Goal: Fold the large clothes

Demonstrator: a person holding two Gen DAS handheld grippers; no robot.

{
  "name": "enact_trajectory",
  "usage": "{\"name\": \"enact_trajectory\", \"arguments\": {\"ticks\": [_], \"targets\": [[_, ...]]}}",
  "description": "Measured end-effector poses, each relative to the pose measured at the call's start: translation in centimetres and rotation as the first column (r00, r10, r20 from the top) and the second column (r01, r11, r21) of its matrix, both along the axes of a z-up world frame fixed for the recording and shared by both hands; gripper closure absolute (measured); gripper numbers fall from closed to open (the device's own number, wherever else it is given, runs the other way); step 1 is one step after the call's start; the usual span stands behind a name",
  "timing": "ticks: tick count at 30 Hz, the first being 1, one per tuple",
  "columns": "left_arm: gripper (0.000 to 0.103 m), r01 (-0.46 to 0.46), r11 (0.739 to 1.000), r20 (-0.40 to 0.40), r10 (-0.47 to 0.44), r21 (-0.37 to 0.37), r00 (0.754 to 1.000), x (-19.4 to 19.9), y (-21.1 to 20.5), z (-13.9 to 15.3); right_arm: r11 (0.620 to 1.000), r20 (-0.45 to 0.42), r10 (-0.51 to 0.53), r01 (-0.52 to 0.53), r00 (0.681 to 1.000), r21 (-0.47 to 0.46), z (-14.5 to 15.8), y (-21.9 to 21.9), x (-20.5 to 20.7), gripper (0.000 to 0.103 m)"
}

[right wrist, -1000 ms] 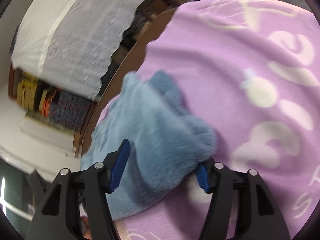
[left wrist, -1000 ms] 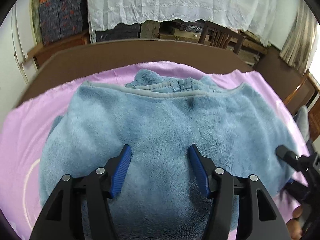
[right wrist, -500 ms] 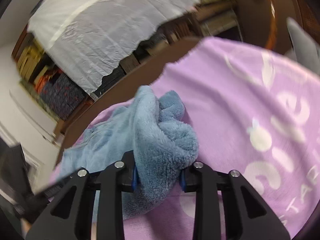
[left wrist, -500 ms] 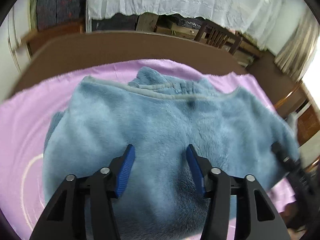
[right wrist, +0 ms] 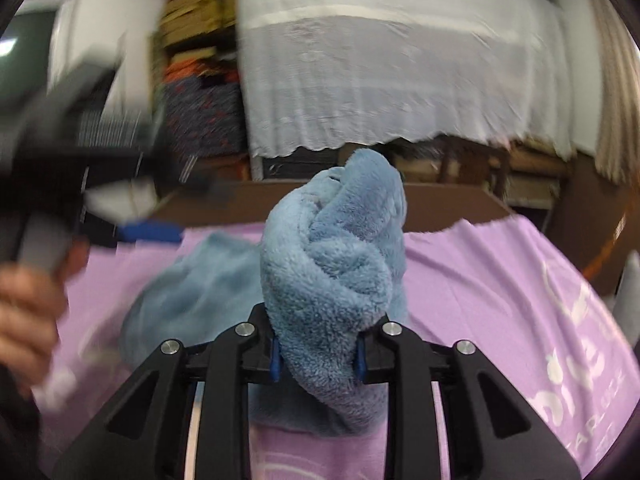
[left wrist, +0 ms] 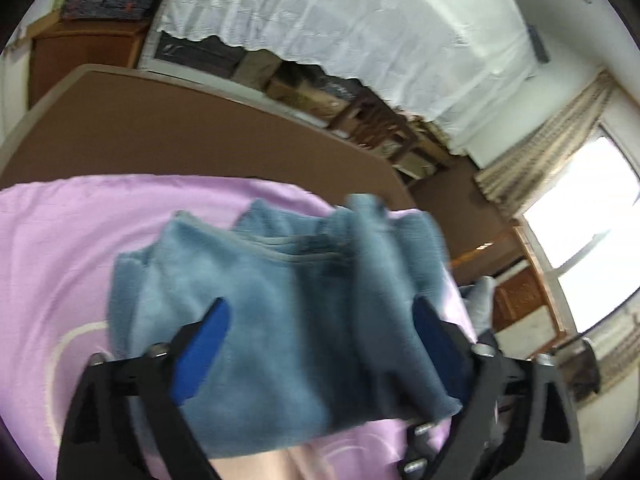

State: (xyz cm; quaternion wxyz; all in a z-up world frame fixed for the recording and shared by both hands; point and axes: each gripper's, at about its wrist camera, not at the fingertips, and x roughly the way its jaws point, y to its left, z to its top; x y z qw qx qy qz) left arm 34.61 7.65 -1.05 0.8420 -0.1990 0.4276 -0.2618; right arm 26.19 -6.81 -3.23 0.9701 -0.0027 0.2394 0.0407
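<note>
A blue fleece garment [left wrist: 248, 264] lies on a purple blanket [left wrist: 60, 240], its right side lifted and blurred. My left gripper [left wrist: 320, 312] hovers above it with its jaws opening wide; the fleece sits below and between the blue pads, which do not press on it. In the right wrist view my right gripper [right wrist: 317, 360] is closing on a thick bunch of the same fleece garment [right wrist: 336, 256], which stands up from between the pads. The rest of it trails down to the blanket [right wrist: 480, 280]. The left gripper's blue pad [right wrist: 152, 234] and the hand [right wrist: 24, 312] that holds it show blurred at left.
The blanket covers a brown table [left wrist: 180, 128], bare at its far edge. Behind it hangs a white lace cloth [left wrist: 360, 20] over stacked boxes, with a wooden chair [left wrist: 372, 120]. Shelves of folded fabric [right wrist: 200, 80] stand at left and a bright window [left wrist: 580, 208] at right.
My right gripper closed on the garment's edge, rolled level and lifted it. My left gripper opened wide and rose. The garment's right side came up and over toward the middle.
</note>
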Motion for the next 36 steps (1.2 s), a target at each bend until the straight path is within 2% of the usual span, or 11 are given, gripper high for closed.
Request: {"name": "enact_trajectory", "arguments": {"ticks": [5,7,12,16,22,25,30,32,33,35,36], "targets": [[0.004,0.071,0.996,-0.077,-0.066,0.062,0.995,0.7,-3.0,-2.3,0.993,0.017,0.058,-0.056,0.998,-0.104,-0.7,2.2,-0.8,0.078],[0.004,0.082,0.996,-0.103,-0.079,0.03,0.992,1.1,-3.1,-3.1,0.989,0.01,0.074,-0.072,0.997,-0.131,-1.0,2.8,-1.0,0.078],[0.004,0.08,0.997,-0.073,-0.079,0.012,0.994,1.2,-2.6,-3.2,0.977,0.002,0.101,-0.098,0.995,-0.191,-1.9,3.8,-1.3,0.078],[0.005,0.088,0.994,-0.077,-0.094,-0.072,0.993,1.0,-1.7,-2.7,0.966,-0.002,0.114,-0.111,0.993,-0.234,-2.3,4.5,-1.4,0.078],[0.006,0.112,0.994,-0.084,-0.112,-0.001,0.99,1.0,-3.1,-3.0,0.953,0.004,0.141,-0.134,0.99,-0.273,-2.6,5.0,-1.7,0.078],[0.069,0.15,0.989,-0.121,-0.148,0.007,0.982,1.8,-3.5,-4.4,0.941,0.007,0.162,-0.152,0.987,-0.304,-3.0,5.5,-2.1,0.078],[0.074,0.136,0.991,-0.087,-0.135,0.009,0.987,1.5,-3.0,-3.7,0.926,0.011,0.174,-0.16,0.985,-0.341,-2.8,4.9,-2.7,0.068],[0.074,0.13,0.991,-0.071,-0.128,0.018,0.989,1.1,-2.7,-3.3,0.921,0.043,0.159,-0.133,0.986,-0.366,-2.7,4.1,-3.5,0.042],[0.074,0.126,0.992,-0.064,-0.125,0.018,0.99,1.0,-2.5,-3.0,0.913,0.064,0.142,-0.106,0.988,-0.395,-2.9,3.8,-3.9,0.039],[0.074,0.119,0.993,-0.052,-0.118,0.017,0.992,0.8,-2.2,-2.5,0.887,0.068,0.124,-0.08,0.99,-0.455,-3.9,3.3,-3.9,0.04],[0.074,0.108,0.994,-0.04,-0.107,0.024,0.993,0.6,-2.0,-2.1,0.875,0.043,0.124,-0.089,0.991,-0.476,-4.3,3.4,-3.5,0.049]]}}
